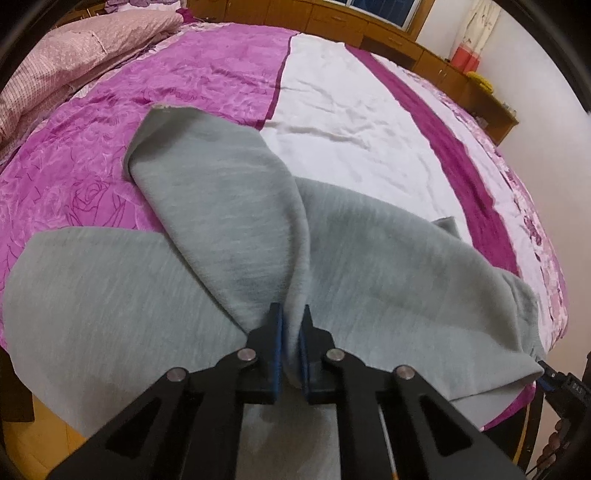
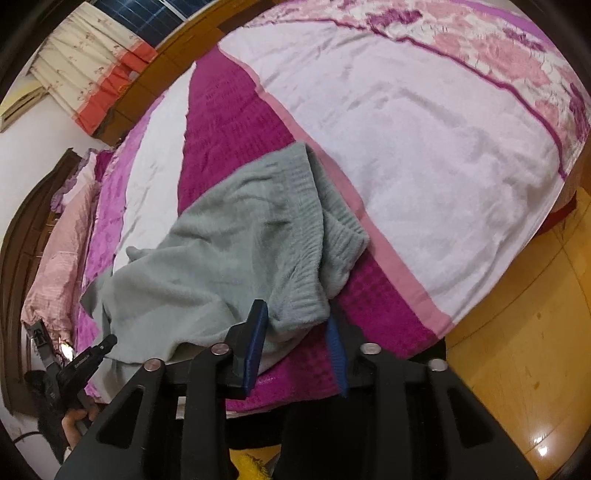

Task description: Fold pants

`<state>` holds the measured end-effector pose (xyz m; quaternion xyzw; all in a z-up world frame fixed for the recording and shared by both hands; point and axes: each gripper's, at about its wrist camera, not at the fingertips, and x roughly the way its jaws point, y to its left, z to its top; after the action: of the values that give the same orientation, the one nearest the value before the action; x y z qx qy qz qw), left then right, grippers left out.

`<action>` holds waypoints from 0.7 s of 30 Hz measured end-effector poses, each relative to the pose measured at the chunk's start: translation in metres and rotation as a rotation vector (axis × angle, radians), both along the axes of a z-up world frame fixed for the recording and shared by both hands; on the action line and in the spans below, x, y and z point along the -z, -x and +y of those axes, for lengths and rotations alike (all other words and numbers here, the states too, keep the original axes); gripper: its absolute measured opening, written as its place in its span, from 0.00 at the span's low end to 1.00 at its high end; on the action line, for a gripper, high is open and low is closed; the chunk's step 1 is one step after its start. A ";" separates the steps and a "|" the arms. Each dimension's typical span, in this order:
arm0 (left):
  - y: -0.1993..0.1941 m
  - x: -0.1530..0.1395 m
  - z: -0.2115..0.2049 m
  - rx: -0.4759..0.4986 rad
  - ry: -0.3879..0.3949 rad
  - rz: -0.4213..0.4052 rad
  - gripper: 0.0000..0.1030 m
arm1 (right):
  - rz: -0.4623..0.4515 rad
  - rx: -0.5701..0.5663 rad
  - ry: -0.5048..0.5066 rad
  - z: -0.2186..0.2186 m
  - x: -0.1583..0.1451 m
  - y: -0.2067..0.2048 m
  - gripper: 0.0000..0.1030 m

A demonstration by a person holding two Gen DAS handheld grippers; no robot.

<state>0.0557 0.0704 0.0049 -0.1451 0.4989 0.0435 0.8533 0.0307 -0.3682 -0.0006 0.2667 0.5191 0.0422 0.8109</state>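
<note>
Left wrist view
Pants: grey pants [image 1: 229, 206] lie on the bed [image 1: 207, 85], one leg running away toward the far side, another spreading to the near left edge.
Bed cover: magenta rose-patterned fabric with a white panel [image 1: 354, 122] and a darker magenta stripe.
Left hand-held gripper [image 1: 291, 325]: jaws drawn narrow, blue pads pinching a raised ridge of the grey cloth where the legs meet.
Far left: a pink quilt [image 1: 74, 62] bunched on the bed.
Background: a wooden cabinet [image 1: 332, 18] along the wall.

Right wrist view
Pants: the ribbed waistband [image 2: 306, 206] lies crumpled over the dark magenta stripe, near the bed's edge.
Right hand-held gripper [image 2: 295, 325]: jaws partly apart, the near hem of the waistband between the blue pads; whether the pads press on it I cannot tell.
Other gripper: the left one shows at the lower left, at the cloth's edge.
Floor [image 2: 517, 332]: glossy yellow-orange, right of the bed.
</note>
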 end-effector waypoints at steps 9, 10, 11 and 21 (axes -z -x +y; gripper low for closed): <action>0.034 -0.051 0.011 -0.012 0.054 -0.110 0.05 | -0.130 -0.098 0.096 0.006 -0.044 -0.018 0.09; 0.038 -0.054 0.013 -0.013 0.066 -0.114 0.05 | -0.154 -0.103 0.121 0.006 -0.054 -0.022 0.09; 0.044 -0.057 0.015 -0.017 0.085 -0.114 0.05 | -0.166 -0.115 0.132 0.005 -0.059 -0.025 0.09; 0.066 -0.009 0.009 -0.037 0.096 0.039 0.05 | -0.086 -0.152 0.157 -0.010 -0.029 -0.019 0.09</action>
<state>-0.0102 0.0792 0.0136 -0.1943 0.5140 0.0383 0.8346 0.0498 -0.3780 0.0283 0.1604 0.5041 0.0741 0.8454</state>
